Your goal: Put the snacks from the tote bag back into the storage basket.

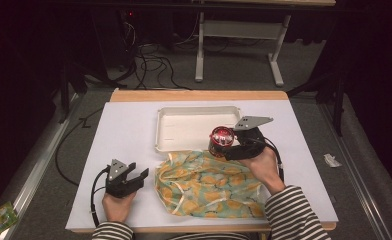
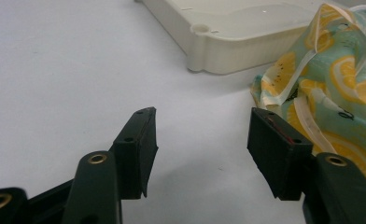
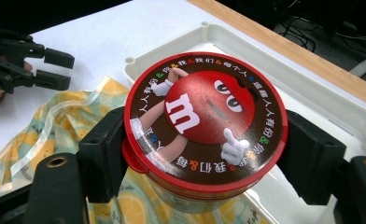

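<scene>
The round red-lidded candy tub (image 3: 204,126) sits clamped between the right gripper (image 1: 240,145) jaws, held above the lemon-print cloth (image 1: 209,182) beside the white tray (image 1: 194,127). The left gripper (image 2: 202,144) rests wide apart on the table (image 1: 124,140), touching nothing.

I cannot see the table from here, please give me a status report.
Left tongs open, resting on the table, holding nothing. Right tongs shut on the red candy tub, held above the lemon-print bag at the white tray edge. Tray empty, nothing blocking.
</scene>
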### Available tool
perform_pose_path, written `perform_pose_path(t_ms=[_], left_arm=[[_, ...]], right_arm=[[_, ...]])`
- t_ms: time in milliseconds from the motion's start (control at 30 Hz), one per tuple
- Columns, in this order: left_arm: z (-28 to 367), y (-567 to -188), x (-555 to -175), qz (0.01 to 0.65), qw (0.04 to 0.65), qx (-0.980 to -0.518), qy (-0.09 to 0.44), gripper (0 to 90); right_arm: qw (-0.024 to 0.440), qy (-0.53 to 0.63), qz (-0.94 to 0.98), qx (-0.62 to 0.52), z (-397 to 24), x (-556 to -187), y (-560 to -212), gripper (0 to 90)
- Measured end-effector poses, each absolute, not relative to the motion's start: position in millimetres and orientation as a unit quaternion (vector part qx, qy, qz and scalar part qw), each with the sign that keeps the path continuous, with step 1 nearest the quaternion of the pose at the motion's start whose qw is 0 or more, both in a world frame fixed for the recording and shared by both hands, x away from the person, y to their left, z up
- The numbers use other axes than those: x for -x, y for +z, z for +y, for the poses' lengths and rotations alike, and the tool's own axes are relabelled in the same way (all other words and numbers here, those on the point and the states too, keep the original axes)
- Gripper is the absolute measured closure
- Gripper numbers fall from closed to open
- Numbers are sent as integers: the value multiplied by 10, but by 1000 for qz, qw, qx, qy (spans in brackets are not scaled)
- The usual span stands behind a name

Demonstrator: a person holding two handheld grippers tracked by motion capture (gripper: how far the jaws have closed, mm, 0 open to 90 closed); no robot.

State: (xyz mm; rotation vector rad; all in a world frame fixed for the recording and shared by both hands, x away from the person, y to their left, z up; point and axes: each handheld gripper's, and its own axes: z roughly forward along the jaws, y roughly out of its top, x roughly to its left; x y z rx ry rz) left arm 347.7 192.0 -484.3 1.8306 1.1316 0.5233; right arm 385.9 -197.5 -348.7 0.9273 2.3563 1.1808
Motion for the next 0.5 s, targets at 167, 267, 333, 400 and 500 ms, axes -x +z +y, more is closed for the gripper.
perform_pose_path(t_ms=[167,267,333,400,500], left_arm=[[1922,-4843,-3478,457,447,-740,210,428],[1923,-4843,-3479,457,448,-739,210,428],[1922,-4843,-3480,457,447,-740,209,427],[1922,-4842,-3479,457,447,-740,210,428],[1922,-4842,-3478,457,447,-740,210,427]], right_arm=[[176,417,828,-330,-1961,-3900,-3465,261],[173,418,828,-331,-1966,-3930,-3464,261],[173,415,828,-334,-1974,-3952,-3474,261],[174,414,827,-338,-1984,-3970,-3480,261],[172,416,826,-340,-2006,-3995,-3486,261]])
